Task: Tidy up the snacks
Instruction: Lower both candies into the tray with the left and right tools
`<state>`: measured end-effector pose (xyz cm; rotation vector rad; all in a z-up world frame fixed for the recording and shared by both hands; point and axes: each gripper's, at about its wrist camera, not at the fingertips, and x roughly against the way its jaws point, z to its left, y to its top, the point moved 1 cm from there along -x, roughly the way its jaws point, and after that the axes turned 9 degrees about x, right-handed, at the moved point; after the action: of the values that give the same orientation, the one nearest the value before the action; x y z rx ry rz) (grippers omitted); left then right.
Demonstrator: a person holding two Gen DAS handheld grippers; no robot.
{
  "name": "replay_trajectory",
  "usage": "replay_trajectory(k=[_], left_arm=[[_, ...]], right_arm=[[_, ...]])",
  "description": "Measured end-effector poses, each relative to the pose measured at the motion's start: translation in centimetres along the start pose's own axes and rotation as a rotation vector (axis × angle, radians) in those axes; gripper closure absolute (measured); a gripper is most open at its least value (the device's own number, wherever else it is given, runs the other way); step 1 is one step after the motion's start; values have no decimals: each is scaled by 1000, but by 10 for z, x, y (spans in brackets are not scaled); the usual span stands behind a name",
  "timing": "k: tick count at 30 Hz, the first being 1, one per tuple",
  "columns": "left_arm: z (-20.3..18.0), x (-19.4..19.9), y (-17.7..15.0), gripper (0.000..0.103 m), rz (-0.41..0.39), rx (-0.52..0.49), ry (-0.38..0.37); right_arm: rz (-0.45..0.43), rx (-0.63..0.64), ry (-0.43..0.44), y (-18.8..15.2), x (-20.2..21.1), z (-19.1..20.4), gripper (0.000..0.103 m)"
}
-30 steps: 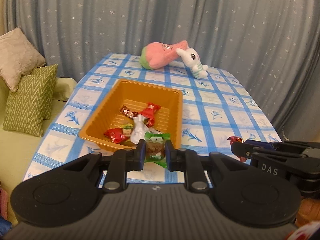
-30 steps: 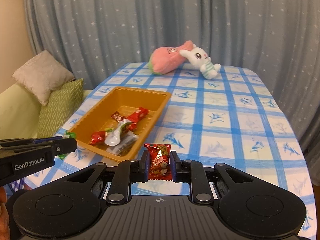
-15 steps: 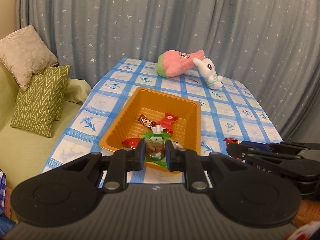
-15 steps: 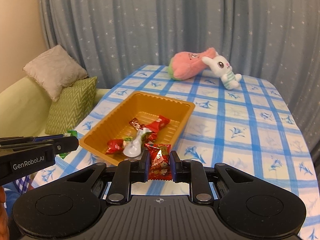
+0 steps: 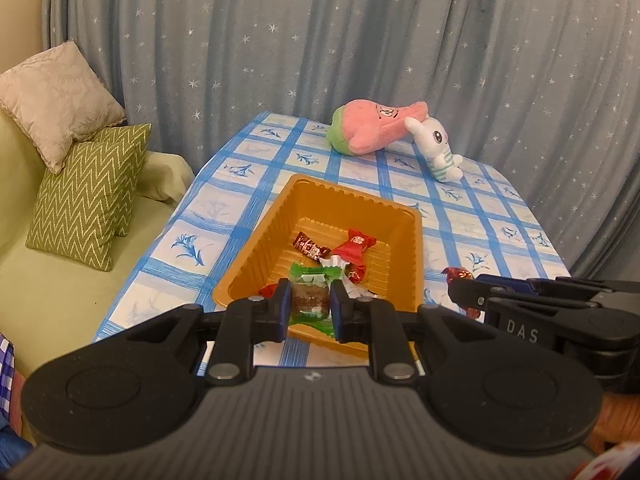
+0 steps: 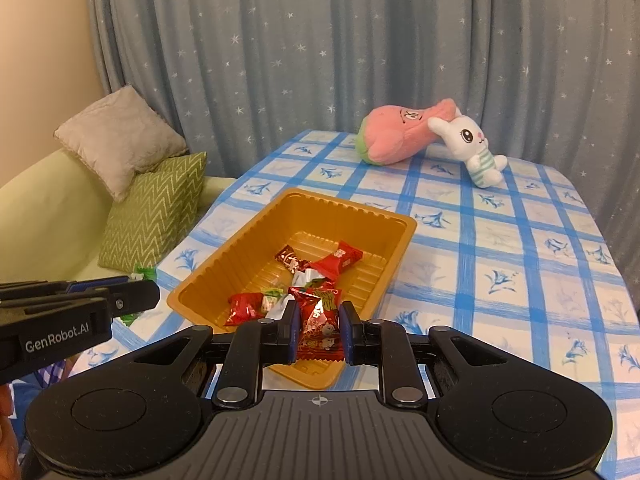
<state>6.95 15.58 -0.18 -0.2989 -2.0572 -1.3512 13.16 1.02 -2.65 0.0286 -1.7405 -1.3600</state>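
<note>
"GenRobot.AI" marks the left tongs (image 5: 310,305), clamped on a green-wrapped candy (image 5: 311,300); right tongs (image 6: 319,328) clamp a red packet (image 6: 320,320).

pink plush (image 5: 372,130) touching white bunny plush (image 5: 436,150) at table's far end; 2 cushions (image 5: 86,190) on green sofa (image 5: 48,280), starry curtain (image 5: 320,40) behind

left gripper (image 5: 310,309): black, ribbed grey housing, round silver screws, "GenRobot.AI" lettering
right gripper (image 6: 319,332): black, blue pads, "DAS" lettering
</note>
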Motion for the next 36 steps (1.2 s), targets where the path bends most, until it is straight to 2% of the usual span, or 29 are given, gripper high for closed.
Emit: replay_trajectory(k=[36], left_arm=[[2,-110,27,85,80,-13,-4]], right_arm=[[57,-5,14,29,-96,-33,82]])
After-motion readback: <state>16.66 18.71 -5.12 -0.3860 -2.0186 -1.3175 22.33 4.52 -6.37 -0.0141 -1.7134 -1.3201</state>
